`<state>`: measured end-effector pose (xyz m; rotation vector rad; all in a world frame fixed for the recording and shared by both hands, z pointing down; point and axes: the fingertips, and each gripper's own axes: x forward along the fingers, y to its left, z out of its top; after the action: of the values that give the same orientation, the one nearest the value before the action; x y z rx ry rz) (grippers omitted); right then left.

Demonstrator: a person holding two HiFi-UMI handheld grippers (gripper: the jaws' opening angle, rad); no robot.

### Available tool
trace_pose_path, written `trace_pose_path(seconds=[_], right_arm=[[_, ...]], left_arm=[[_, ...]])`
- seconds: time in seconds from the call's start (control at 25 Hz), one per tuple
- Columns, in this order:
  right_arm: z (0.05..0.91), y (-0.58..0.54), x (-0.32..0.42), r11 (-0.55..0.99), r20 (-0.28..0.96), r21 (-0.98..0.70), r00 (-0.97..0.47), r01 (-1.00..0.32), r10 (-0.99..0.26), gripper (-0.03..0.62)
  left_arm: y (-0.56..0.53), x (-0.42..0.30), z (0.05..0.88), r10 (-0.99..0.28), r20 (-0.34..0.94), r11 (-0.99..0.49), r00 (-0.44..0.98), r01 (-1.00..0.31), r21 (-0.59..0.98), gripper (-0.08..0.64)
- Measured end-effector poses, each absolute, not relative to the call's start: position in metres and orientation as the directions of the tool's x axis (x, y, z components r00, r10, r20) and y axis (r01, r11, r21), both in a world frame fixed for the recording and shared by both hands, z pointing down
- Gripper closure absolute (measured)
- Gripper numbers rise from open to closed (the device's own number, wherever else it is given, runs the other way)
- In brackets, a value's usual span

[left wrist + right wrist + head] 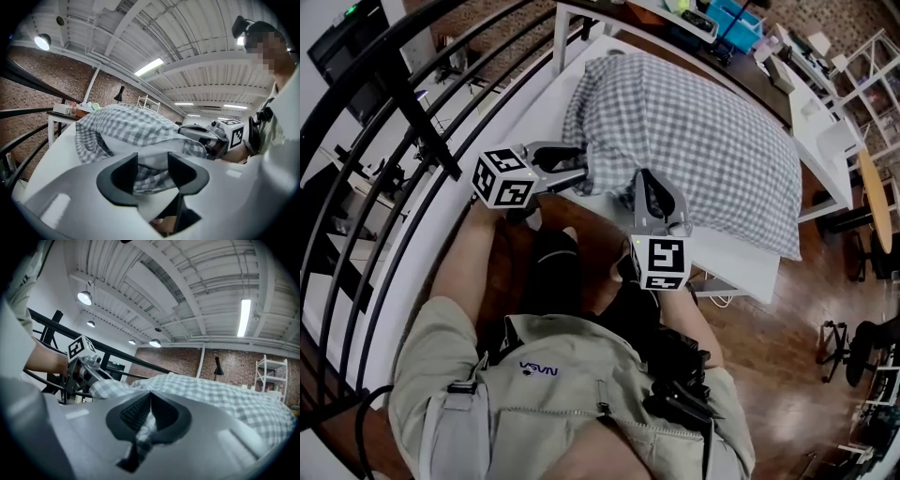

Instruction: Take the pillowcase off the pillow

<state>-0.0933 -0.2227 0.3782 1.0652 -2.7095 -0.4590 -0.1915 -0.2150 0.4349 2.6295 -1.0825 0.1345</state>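
At 6 o'clock in the head view, the person's beige shirt (572,403) carries a small dark print that seems to read "NASA" upside down. Just beyond it, each gripper bears a white cube with black square markers; no letters can be read on them.

The right gripper (647,183), near the centre, points towards 12 o'clock. Its jaws are pinched tight on a fold of the grey-and-white checked fabric pillowcase (694,131), and a strip of the check hangs down between them in the right gripper view.

The left gripper (581,167), at 9 o'clock from the right one, points towards 3 o'clock. Its jaws stand moderately apart at the pillowcase's open end. The checked hem and the plain white pillow (140,149) lie between its pads without being squeezed.

The covered pillow stretches from the centre towards 2 o'clock on the white rectangular table (741,267). A black metal railing (394,103) curves along 9 to 11 o'clock, and brown wooden floor (787,347) shows at 4 o'clock.
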Motion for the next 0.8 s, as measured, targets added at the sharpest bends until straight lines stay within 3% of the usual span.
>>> trace_pose_path(seconds=[0.8], right_arm=[[0.374,-0.221,-0.090,0.679,0.059,0.366,-0.713,-0.636,-0.699,0.586]], left_arm=[[-0.204,-0.193,0.430,-0.712,0.157,-0.629,0.685,-0.720,0.294,0.382]])
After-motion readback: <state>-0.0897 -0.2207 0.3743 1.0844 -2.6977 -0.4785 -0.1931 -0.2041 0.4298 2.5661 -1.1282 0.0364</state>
